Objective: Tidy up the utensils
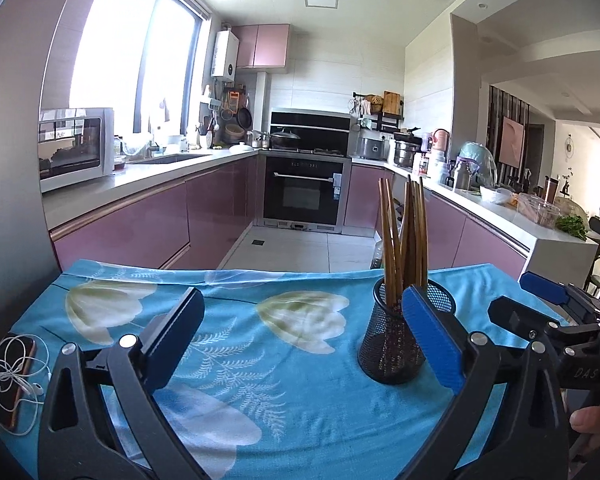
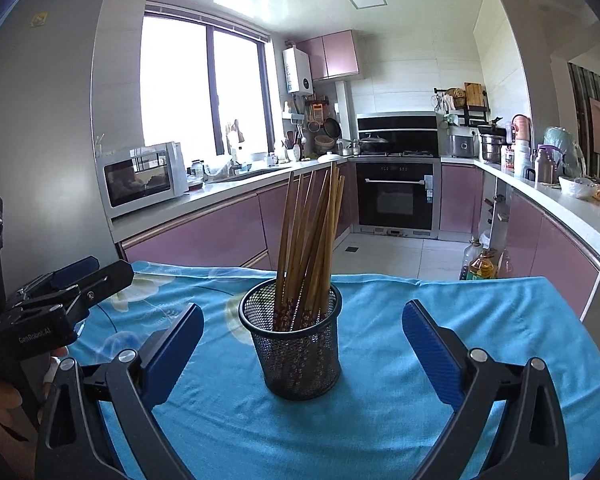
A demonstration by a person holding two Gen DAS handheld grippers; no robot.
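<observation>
Right wrist view: brown chopsticks (image 2: 308, 240) upright, leaning toward 1 o'clock in black mesh cup (image 2: 296, 356); right gripper (image 2: 302, 344) and left gripper (image 1: 300, 336) both spread wide, empty.

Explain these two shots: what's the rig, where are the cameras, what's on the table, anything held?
No robot: a person holds a two-finger claw in each hand, each with a fisheye camera looking along its fingers. One picture is from the left claw, the other from the right claw. Both are open and hold nothing. On the blue floral tablecloth stands a black mesh cup full of wooden chopsticks. A phone with white earphones lies at the left edge.
</observation>
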